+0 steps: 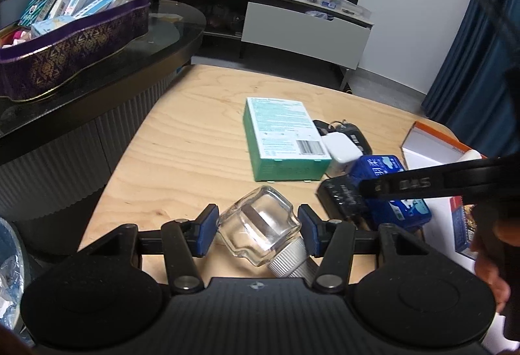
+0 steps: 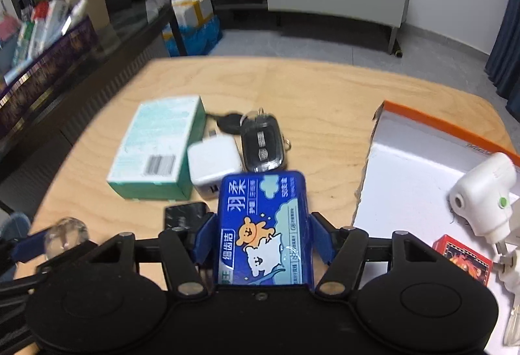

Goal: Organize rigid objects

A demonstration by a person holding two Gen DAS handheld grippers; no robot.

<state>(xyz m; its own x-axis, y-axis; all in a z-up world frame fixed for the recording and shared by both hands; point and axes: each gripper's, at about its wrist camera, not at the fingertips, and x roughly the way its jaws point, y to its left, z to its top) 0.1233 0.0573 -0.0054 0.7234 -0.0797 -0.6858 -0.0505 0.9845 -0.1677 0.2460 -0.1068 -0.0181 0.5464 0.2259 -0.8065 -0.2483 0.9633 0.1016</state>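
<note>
Left gripper [image 1: 256, 233] jaws are pinching a small glass jar [image 1: 256, 233], tilted, white cap toward the camera, just above the wooden worktop [image 1: 182, 140]. Right gripper [image 2: 262, 239] jaws are clamping a blue tin [image 2: 262, 225] lengthwise, near a green box [image 2: 156, 150], white charger [image 2: 213, 164], and car key [image 2: 262, 143].

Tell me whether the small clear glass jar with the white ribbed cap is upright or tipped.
Tipped. The small clear glass jar lies slanted between the left gripper's blue pads, cap end towards the camera.

Mint-green box [image 1: 284, 135], blue cartoon-printed case [image 2: 263, 228], seemingly.
</note>
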